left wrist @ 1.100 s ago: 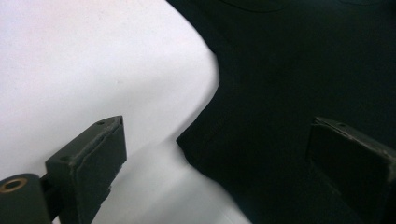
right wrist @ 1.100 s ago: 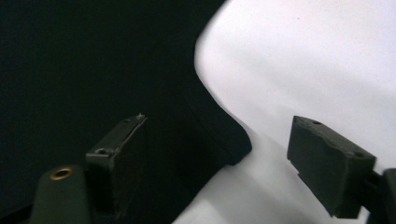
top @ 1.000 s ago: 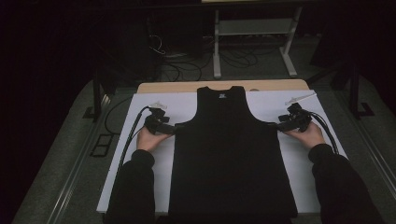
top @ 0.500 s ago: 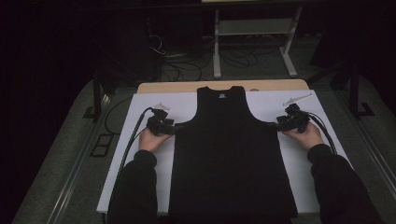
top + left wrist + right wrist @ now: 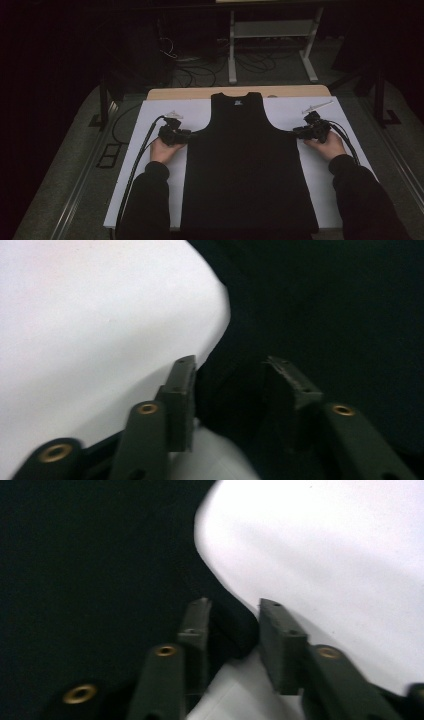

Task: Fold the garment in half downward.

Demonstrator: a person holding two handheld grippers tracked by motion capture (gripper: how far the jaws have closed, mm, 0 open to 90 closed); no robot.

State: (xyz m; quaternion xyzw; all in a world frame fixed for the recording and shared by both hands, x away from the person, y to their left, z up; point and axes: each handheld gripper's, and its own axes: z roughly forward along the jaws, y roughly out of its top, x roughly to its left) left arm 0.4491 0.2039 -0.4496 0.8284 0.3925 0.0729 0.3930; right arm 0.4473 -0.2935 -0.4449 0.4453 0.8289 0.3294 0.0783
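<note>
A: High view, near edge first: two dark sleeves come in from the bottom, black tank top (image 5: 250,170) lies flat on the white tabletop (image 5: 150,120), hem toward the person, neck at the far end.

B: Grippers?

A: Left gripper (image 5: 186,135) at the top's left side edge under the armhole, right gripper (image 5: 298,132) at the opposite edge. Left gripper view: jaws apart, black fabric edge between them, not pinched. Right gripper view: jaws apart too, a fold of fabric sits in the gap.

B: Farther back?

A: Bare wooden strip (image 5: 190,93) past the white sheet, then cables on the floor.
</note>
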